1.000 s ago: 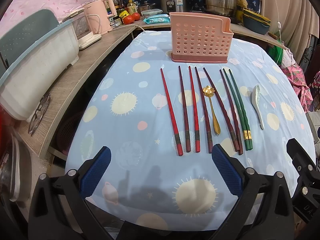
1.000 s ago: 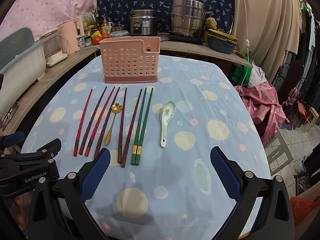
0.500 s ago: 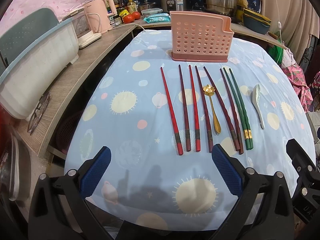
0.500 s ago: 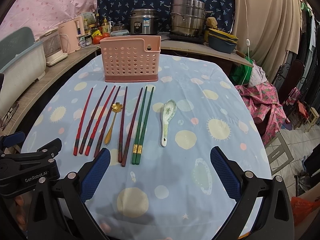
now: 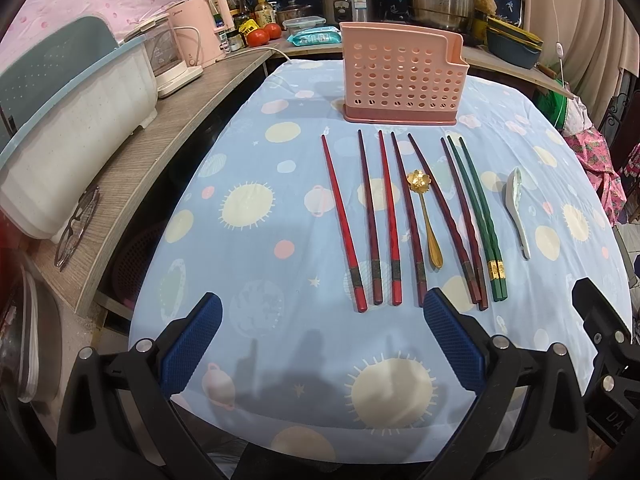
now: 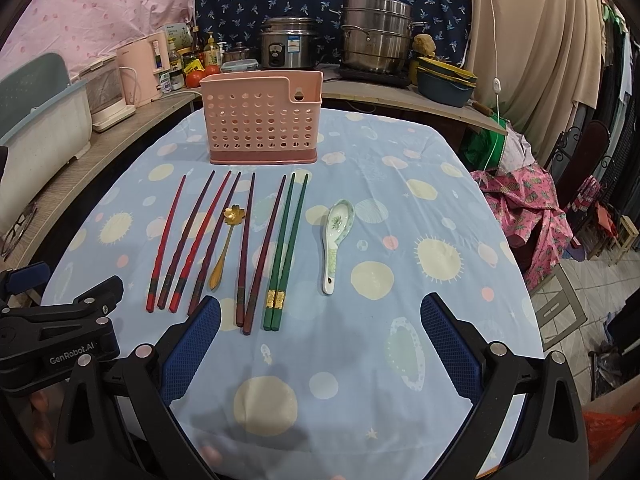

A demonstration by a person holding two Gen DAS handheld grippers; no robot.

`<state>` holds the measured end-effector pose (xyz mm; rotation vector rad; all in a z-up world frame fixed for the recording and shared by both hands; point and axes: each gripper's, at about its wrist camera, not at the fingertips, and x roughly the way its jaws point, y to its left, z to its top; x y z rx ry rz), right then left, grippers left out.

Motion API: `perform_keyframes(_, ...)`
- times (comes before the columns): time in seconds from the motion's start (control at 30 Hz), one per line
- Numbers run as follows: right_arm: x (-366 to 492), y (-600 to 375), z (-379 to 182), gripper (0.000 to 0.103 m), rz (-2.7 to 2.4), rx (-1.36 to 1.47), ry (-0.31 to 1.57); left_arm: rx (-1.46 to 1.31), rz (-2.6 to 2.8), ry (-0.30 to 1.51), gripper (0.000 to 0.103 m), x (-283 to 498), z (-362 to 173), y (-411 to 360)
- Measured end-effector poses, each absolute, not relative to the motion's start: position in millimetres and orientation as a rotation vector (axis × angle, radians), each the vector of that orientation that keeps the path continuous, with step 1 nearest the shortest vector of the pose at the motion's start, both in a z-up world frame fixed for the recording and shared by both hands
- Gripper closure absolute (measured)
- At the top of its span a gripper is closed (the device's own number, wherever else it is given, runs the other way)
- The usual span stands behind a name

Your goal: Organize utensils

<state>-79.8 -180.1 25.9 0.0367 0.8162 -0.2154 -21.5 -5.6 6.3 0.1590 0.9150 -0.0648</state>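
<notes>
A pink perforated utensil holder [image 5: 400, 80] [image 6: 261, 118] stands upright at the far side of the table. In front of it lie several red and dark red chopsticks [image 5: 344, 224] [image 6: 190, 240], a gold flower spoon [image 5: 426, 220] [image 6: 226, 242], a green chopstick pair [image 5: 478, 220] [image 6: 288, 248] and a white ceramic spoon [image 5: 518, 210] [image 6: 336, 240]. My left gripper [image 5: 320, 344] is open and empty, just short of the red chopstick ends. My right gripper [image 6: 320, 344] is open and empty, near the green pair's ends.
The table has a blue planet-print cloth [image 5: 248, 240] [image 6: 400, 300]. A wooden counter [image 5: 132, 184] at the left holds a white tub [image 5: 68, 148], glasses [image 5: 76, 228] and a pink kettle [image 5: 204, 26]. Pots [image 6: 374, 44] stand behind. Pink cloth [image 6: 520, 208] hangs at the right.
</notes>
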Motion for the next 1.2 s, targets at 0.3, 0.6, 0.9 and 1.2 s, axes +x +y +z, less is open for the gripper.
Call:
perform_keyframes(0.3, -80.6, -179.2, 25.3, 0.007, -0.213, 0.037, 0.817, 0.159, -0.065, 0.915, 0.007, -21.4, 6.4, -5.4)
perform_keyframes(0.6, -72.0, -179.9, 16.1, 0.007, -0.204, 0.033, 0.828, 0.154, -0.049, 0.928, 0.007, -10.9, 3.3, -4.2)
perform_keyframes(0.9, -40.1, -204.6, -8.0, 0.007, -0.217, 0.063, 0.857, 0.075, -0.035, 0.978, 0.007, 31.7, -21.0, 11.8)
perform_keyframes(1.2, -5.4, -224.3, -30.4, 0.021, -0.218, 0.098, 0.877, 0.054, -0.065, 0.996, 0.011, 55.6, -43.7, 10.7)
